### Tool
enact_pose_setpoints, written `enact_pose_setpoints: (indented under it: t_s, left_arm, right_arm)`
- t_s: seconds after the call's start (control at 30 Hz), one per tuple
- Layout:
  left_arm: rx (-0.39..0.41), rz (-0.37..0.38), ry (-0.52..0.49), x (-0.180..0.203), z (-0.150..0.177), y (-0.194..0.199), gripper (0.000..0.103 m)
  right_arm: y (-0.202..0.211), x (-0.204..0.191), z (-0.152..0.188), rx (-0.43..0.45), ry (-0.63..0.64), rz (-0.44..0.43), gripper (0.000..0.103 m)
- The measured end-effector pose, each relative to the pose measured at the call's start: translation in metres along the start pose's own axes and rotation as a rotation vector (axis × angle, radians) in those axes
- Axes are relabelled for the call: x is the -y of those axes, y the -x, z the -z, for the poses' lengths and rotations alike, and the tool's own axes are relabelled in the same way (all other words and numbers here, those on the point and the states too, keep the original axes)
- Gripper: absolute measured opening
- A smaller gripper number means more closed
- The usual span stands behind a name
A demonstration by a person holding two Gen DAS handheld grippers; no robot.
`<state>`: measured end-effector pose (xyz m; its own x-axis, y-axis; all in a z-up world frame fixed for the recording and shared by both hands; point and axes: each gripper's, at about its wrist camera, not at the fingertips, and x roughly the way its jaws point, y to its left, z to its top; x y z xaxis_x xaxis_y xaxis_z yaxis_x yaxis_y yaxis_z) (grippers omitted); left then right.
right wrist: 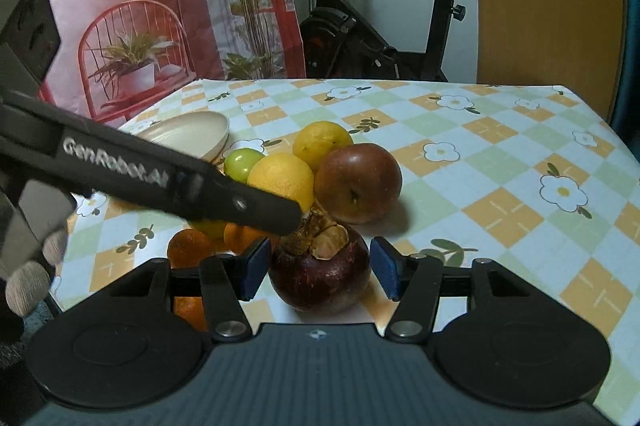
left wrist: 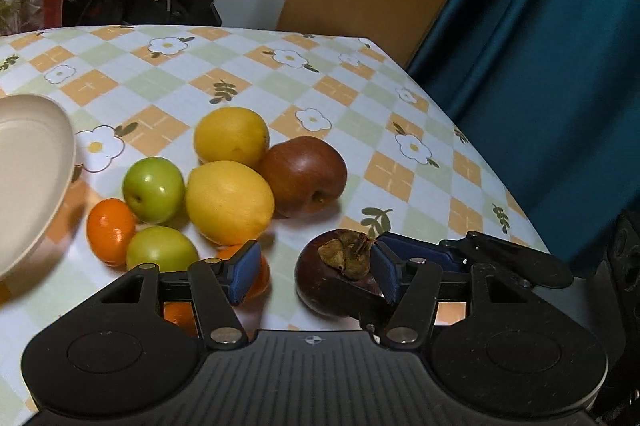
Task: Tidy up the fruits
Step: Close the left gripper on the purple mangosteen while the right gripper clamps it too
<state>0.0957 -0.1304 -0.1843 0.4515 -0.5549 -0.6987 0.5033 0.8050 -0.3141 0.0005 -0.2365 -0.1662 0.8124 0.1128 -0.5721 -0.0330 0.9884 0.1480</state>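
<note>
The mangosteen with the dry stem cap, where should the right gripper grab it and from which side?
Grip the mangosteen across its round belly, below the dry cap, coming in from the near side as the right gripper already points. The cap stands up and is lumpy, while the smooth flanks face the two pads. The jaws stand open on either side with gaps, and the left gripper crowds the cap.

My left wrist camera sits low behind the left gripper point(left wrist: 314, 272), looking down and forward across the worktop point(left wrist: 360, 97) towards its far corner and a teal curtain point(left wrist: 540, 65). My right wrist camera rides behind the right gripper point(right wrist: 318, 272), facing the far edge and an exercise bike point(right wrist: 380, 25). Both sit close over the fruit. They share the mangosteen point(left wrist: 332, 286) point(right wrist: 320, 278), the lemons, the brown apple point(left wrist: 306, 173) point(right wrist: 358, 181) and the beige plate point(left wrist: 28, 181) point(right wrist: 192, 135).
</note>
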Motion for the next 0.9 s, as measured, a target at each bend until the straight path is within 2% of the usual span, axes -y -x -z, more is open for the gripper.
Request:
enact_pose_setpoints:
  t_s: [0.13, 0.3, 0.6, 0.63, 0.7, 0.9]
  left_arm:
    - [-0.012, 0.009, -0.003, 0.002, -0.001, -0.006, 0.063]
    - [-0.022, 0.029, -0.013, 0.005, -0.001, -0.011, 0.063]
    - [-0.009, 0.019, -0.015, 0.006, -0.002, -0.013, 0.063]
    - [-0.008, 0.022, -0.013, 0.006, -0.002, -0.013, 0.063]
    - [-0.007, 0.044, -0.014, 0.007, -0.002, -0.012, 0.063]
    - [-0.048, 0.063, -0.051, 0.012, 0.003, -0.019, 0.065]
  right_arm:
    - [0.001, -0.001, 0.003, 0.006, 0.005, 0.010, 0.061]
    - [0.000, 0.003, 0.007, -0.005, -0.023, 0.007, 0.069]
    - [-0.005, 0.009, 0.014, -0.040, -0.063, 0.006, 0.068]
    - [-0.005, 0.009, 0.014, -0.042, -0.064, 0.003, 0.065]
    - [-0.005, 0.009, 0.016, -0.037, -0.066, -0.003, 0.065]
    - [-0.005, 0.009, 0.017, -0.014, -0.070, -0.010, 0.064]
